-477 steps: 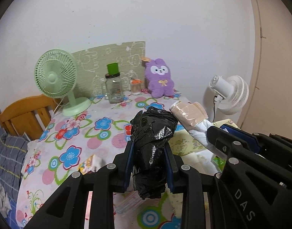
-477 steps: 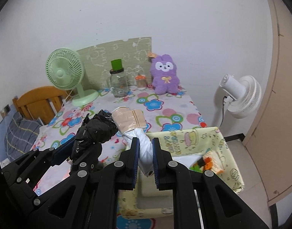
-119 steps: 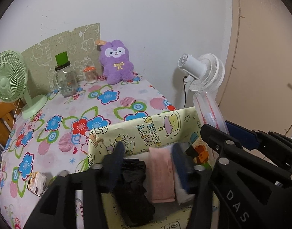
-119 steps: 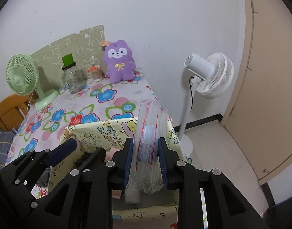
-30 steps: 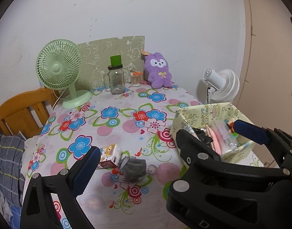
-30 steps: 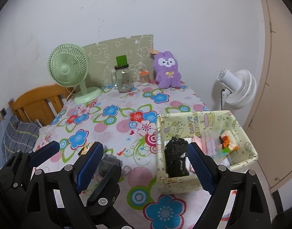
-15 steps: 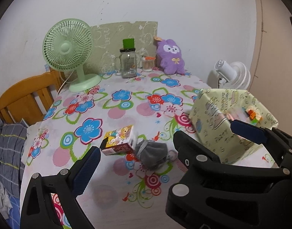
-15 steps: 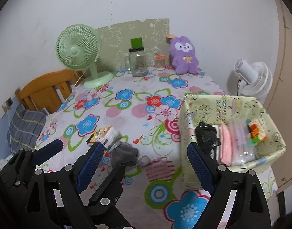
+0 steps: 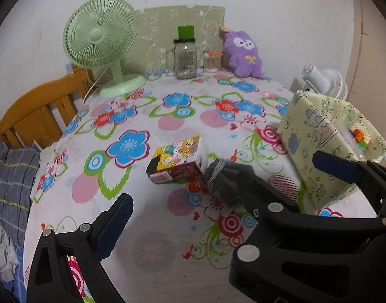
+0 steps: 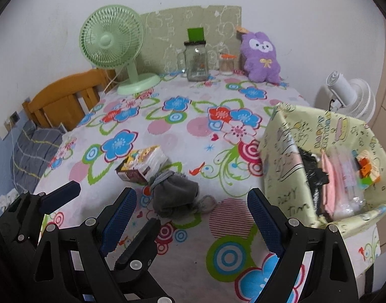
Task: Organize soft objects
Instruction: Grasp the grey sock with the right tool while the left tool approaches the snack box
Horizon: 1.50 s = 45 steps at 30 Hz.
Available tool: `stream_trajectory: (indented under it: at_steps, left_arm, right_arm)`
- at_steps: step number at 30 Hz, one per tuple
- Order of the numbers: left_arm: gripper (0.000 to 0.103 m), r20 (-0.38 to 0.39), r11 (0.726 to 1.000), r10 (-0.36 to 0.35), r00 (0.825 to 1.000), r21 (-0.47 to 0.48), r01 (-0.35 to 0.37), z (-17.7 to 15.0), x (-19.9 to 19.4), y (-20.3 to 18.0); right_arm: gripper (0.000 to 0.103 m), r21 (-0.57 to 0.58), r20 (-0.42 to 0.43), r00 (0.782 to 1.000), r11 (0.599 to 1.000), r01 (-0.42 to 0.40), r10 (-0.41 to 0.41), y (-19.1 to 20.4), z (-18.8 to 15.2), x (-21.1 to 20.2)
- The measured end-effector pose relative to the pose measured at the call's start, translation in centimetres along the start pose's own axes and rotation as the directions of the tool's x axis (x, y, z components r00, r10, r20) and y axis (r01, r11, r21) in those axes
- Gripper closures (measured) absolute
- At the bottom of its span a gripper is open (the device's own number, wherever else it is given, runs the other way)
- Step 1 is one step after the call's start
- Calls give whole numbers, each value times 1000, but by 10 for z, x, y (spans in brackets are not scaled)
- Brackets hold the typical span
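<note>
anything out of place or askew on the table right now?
Yes. A crumpled grey drawstring pouch lies loose on the floral tablecloth, beside a small printed carton tipped on its side. Both sit outside the yellow-green fabric storage box, whose near wall sags inward. No spill shows.

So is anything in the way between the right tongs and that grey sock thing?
No. The grey sock bundle lies just ahead of the open right tongs; the small box sits behind it.
</note>
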<state>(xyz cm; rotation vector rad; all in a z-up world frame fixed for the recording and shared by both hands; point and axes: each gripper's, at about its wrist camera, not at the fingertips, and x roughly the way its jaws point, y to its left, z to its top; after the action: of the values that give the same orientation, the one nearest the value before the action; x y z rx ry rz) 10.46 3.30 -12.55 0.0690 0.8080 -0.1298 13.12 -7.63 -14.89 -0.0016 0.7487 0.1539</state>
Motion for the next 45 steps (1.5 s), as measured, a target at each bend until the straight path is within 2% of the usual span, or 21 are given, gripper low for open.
stream_trajectory:
  at_steps: [8,13,21,24,27,33,40,45]
  left_arm:
    - [3,-24,1000,-1,1000,-29,1,-3,10,11]
    - [3,-37,999,13,999,-40,-15,-4,15,21]
    - [3,-71,998,30,997,-48,-33,-5,31,29]
    - [3,-81,998,34,996,-49,-39,-4,37,31]
    - [3,-95,998,37,995,-49,-42,-4,43,32]
    - [3,-123,998,46,991,-45,-52,-4,52,32]
    - [3,-122,998,53,991,-32,-58,1,54,26]
    - [3,-113,998,61,992,-21,-64,8,55,19]
  right_arm:
    - [12,-37,3,1000,999,25,-25,9,1,10]
    - [12,-23,-24,1000,1000,-17,16,13,1,20]
    - [13,-29,-63,998,999,-31,29,19,2,41]
    - [17,-25,-83,996,999,-42,40,20,3,49]
    - [27,-22,-104,993,998,-57,55,21,3,56]
    - [39,-33,-139,988,997,-66,61,21,4,66]
    - [48,-29,-139,989,998,-56,51,14,7,67]
    - [51,-20,-124,991,999,-44,41,5,11,63]
